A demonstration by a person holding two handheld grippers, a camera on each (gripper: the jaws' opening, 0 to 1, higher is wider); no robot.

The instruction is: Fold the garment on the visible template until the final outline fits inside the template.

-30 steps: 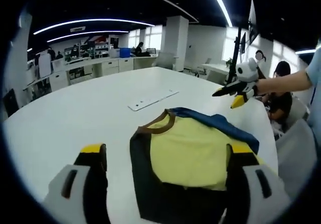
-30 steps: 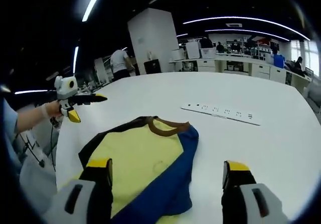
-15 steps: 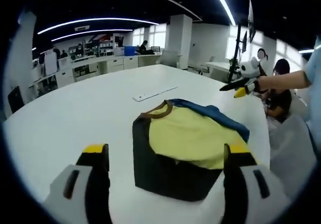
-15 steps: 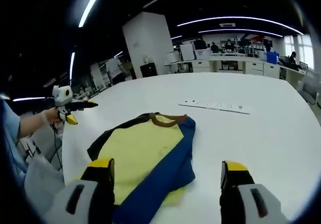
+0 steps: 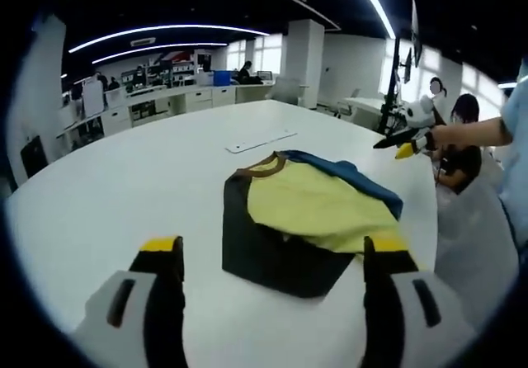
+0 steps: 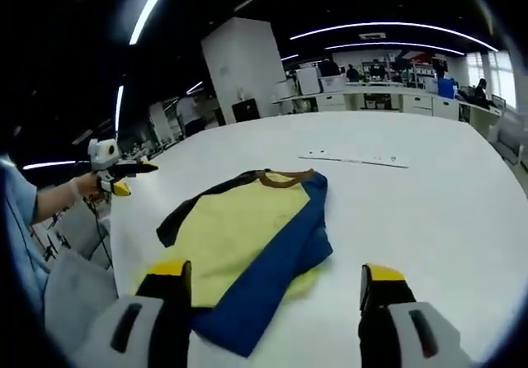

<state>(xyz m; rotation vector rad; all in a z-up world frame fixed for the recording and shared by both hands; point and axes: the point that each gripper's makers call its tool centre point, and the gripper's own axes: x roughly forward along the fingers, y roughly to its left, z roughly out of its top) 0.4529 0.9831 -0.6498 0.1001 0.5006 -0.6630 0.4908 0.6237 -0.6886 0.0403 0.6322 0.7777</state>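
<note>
Both claws hang empty above a folded shirt on a white counter.

The left claw [image 5: 268,257] stands wide open with nothing in its grip, as does the right claw [image 6: 268,277], each lifted clear of the yellow, blue and black garment [image 5: 307,218], which lies folded at twelve o'clock from both on the counter [image 5: 124,186]. No template outline can be made out under or around the cloth, so whether the fold fits is uncertain. The blue layer [image 6: 268,273] looks loosely stacked, with a yellow edge poking out; a careless regrip there could likely drag the layers apart. A white strip [image 6: 355,158] lies beyond, at one o'clock.
</note>
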